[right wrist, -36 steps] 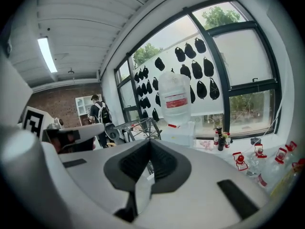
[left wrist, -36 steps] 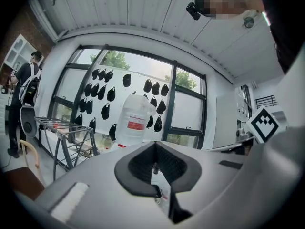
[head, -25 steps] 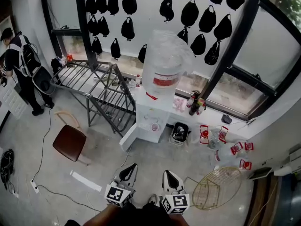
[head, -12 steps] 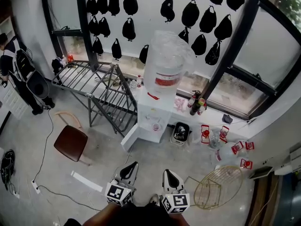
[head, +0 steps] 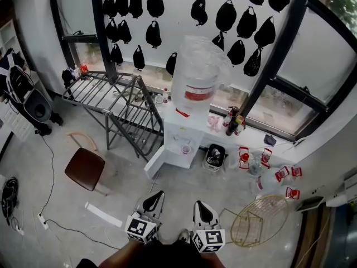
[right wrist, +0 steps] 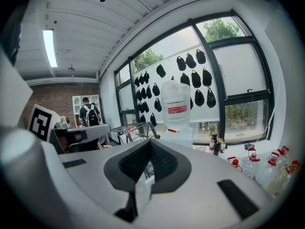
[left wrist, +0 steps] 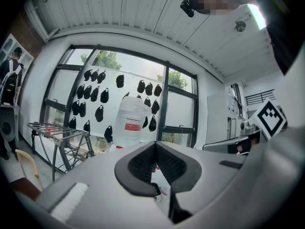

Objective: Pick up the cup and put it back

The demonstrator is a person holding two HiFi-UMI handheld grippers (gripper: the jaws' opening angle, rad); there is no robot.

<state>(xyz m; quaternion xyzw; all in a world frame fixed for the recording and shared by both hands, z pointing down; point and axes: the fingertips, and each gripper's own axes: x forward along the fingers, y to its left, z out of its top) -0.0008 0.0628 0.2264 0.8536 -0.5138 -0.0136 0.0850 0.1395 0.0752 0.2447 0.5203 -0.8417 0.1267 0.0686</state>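
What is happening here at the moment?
A person holds the left gripper and the right gripper low in front of the body, both shut and empty. The water dispenser stands some way ahead by the window; a small cup seems to sit in its niche, not yet picked up.

Here we are in a bare workroom, more test space than home: grey concrete floor [head: 128, 191] underfoot, tall black-framed windows [head: 279, 66] all round, black cables [head: 51, 166] trailing loose. A white water dispenser [head: 179, 138] carries a big clear plastic bottle [head: 196, 71], rows of black pouches [head: 153, 33] hang on the white wall, and there's a grey metal folding rack [head: 111, 102] and a brown seat [head: 85, 169].
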